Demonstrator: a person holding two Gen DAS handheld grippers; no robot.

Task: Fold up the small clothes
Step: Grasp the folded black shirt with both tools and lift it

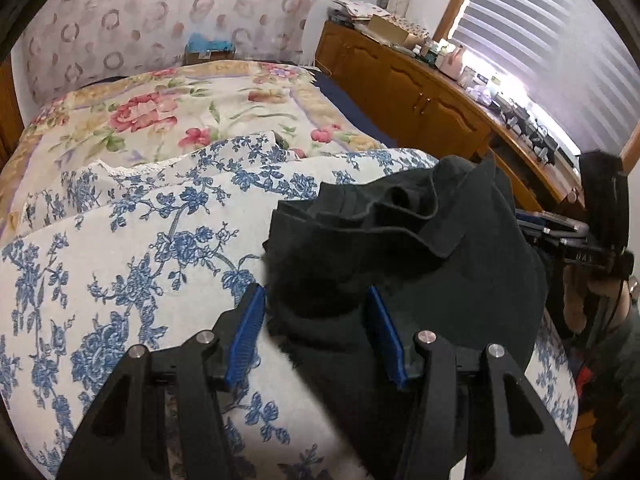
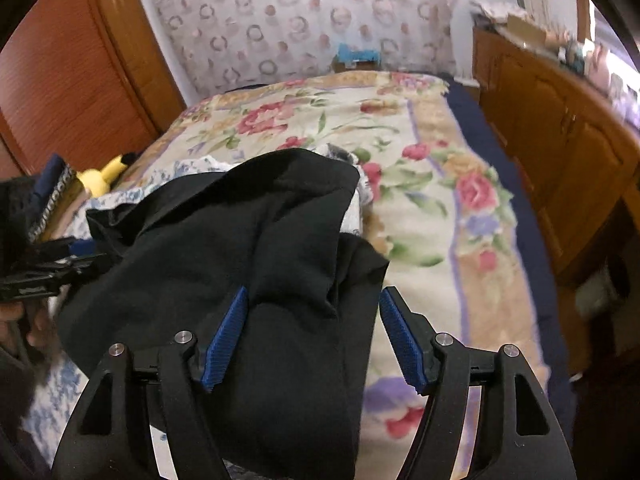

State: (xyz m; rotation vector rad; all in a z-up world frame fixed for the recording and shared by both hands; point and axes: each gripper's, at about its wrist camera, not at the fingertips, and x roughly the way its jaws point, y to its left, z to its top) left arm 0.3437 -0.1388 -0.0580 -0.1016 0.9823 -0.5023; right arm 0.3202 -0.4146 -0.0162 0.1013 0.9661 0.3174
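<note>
Nearest in the left wrist view, the left hand-held gripper (image 1: pixel 316 336) stands released; its ribbed blue pads (image 1: pixel 246 336) sit apart on black angular arms with round silver pins, and the near edge of the black garment (image 1: pixel 400 248) lies between them without being pressed. The garment is soft, matte and thick like fleece, rumpled into deep folds and a raised ridge; it rests on the near part of the bed, on a white cover printed with blue flower sprays (image 1: pixel 120 280).

In the right wrist view the right hand-held gripper (image 2: pixel 314 336) is likewise released, jaws wide; the left pad (image 2: pixel 226 344) lies against the garment (image 2: pixel 224 232), the right pad stands clear over the blanket, and a bunched fold hangs in the gap.

At the right edge of the left view the other gripper's black body shows pale lettering, too blurred to read.

Farther off lies a cream blanket with red roses, green leaves and a tan and lilac border (image 2: pixel 420 184), woolly in look; a yellow plush toy (image 2: pixel 102 178) sits at its left edge; a dark blue sheet (image 2: pixel 500 184) runs along the right side.

Beyond, glossy wooden cabinets (image 1: pixel 420 92) carry cluttered boxes under slatted blinds (image 1: pixel 540 40); the far wall has wallpaper with ring patterns (image 2: pixel 300 20); a reddish wooden door (image 2: pixel 60 80) stands at the left.
</note>
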